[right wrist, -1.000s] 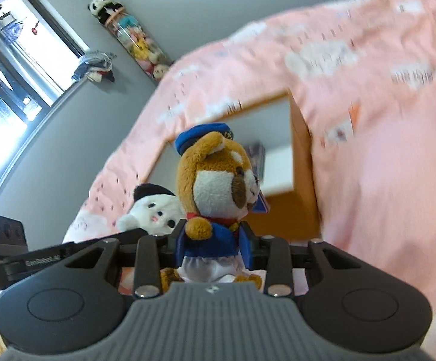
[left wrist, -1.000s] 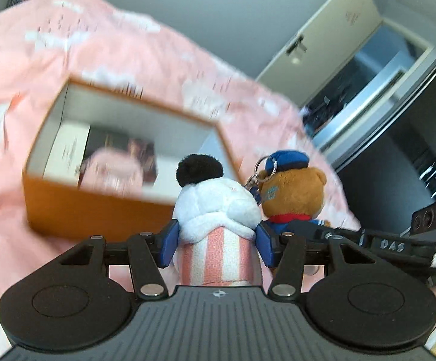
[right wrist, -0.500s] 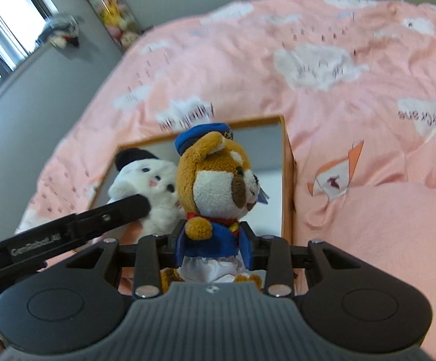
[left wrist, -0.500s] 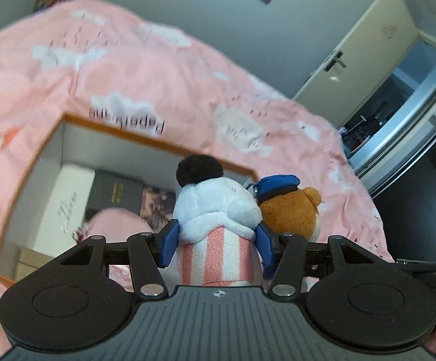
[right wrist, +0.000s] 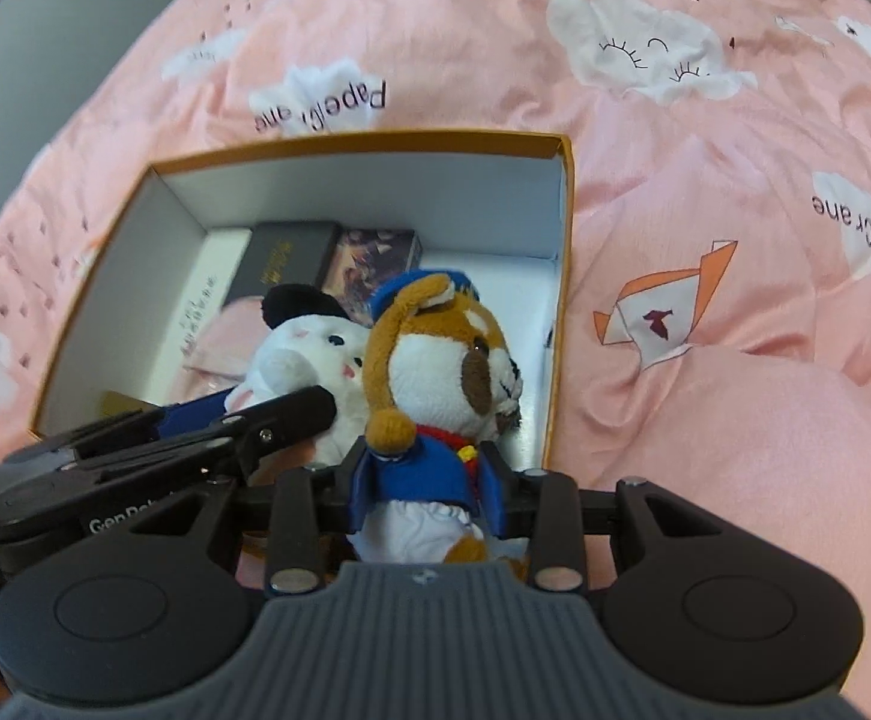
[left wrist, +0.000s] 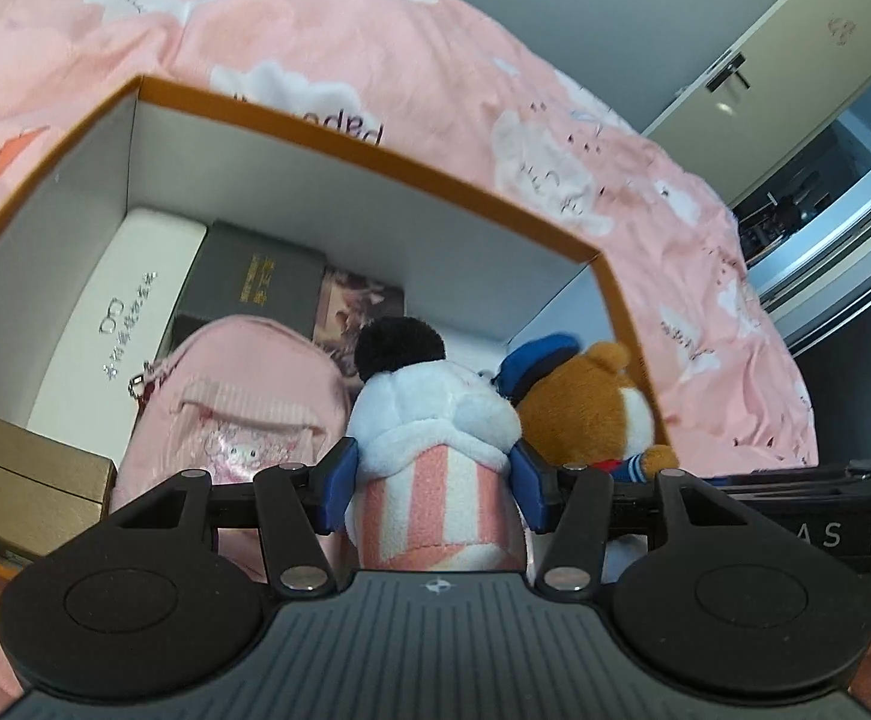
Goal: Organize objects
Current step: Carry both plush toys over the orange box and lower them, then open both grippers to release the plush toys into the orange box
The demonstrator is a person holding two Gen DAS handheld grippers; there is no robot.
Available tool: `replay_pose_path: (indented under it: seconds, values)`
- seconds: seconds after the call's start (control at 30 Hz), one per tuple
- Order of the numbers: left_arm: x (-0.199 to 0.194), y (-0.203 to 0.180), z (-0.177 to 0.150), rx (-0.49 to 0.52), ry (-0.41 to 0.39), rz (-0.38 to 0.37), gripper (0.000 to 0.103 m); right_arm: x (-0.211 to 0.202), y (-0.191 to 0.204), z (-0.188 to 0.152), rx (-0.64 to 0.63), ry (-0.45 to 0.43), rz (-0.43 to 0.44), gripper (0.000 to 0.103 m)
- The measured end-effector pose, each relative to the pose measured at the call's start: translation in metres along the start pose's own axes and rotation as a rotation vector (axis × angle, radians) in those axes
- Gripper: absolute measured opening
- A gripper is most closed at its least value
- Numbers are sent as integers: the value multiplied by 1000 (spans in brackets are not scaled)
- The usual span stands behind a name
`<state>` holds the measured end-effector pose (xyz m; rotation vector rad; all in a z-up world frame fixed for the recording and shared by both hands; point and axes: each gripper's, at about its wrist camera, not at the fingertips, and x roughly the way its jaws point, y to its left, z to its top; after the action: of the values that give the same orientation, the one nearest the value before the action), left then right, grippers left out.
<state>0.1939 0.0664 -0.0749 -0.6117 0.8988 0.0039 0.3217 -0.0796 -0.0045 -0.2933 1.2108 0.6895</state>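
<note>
My left gripper (left wrist: 432, 489) is shut on a white plush with a black ear and pink-striped body (left wrist: 435, 420); the plush also shows in the right wrist view (right wrist: 309, 354). My right gripper (right wrist: 429, 489) is shut on a brown bear plush in a blue cap and jacket (right wrist: 435, 372), seen beside the white plush in the left wrist view (left wrist: 591, 408). Both plushes hang side by side over the right part of an open orange box (left wrist: 339, 150), which also shows in the right wrist view (right wrist: 564, 252).
Inside the box lie a pink pouch (left wrist: 237, 402), a white case (left wrist: 117, 312), a dark box (left wrist: 249, 288), a picture box (left wrist: 357, 306) and a gold box (left wrist: 27, 492). The box sits on a pink cloud-print duvet (right wrist: 705, 120). A door (left wrist: 795, 42) stands at right.
Both grippers have moved forward and down with their plushes, from beside the box to over its open top. The box now fills more of both views.
</note>
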Motion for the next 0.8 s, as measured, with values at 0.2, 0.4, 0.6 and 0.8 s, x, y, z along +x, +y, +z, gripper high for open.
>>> replay_pose_path:
  seconds: [0.2, 0.4, 0.6, 0.8]
  values:
    - [5, 7, 2, 2, 36, -10, 63, 11, -3, 8, -11, 69, 2, 39]
    - [-1, 12, 4, 1, 53, -35, 65, 8, -1, 10, -34, 85, 11, 43]
    - [-17, 7, 8, 73, 54, -63, 67, -1, 0, 8, -63, 69, 21, 54]
    - [-23, -7, 12, 197, 129, -65, 44, -13, -3, 10, -124, 28, 41, 50]
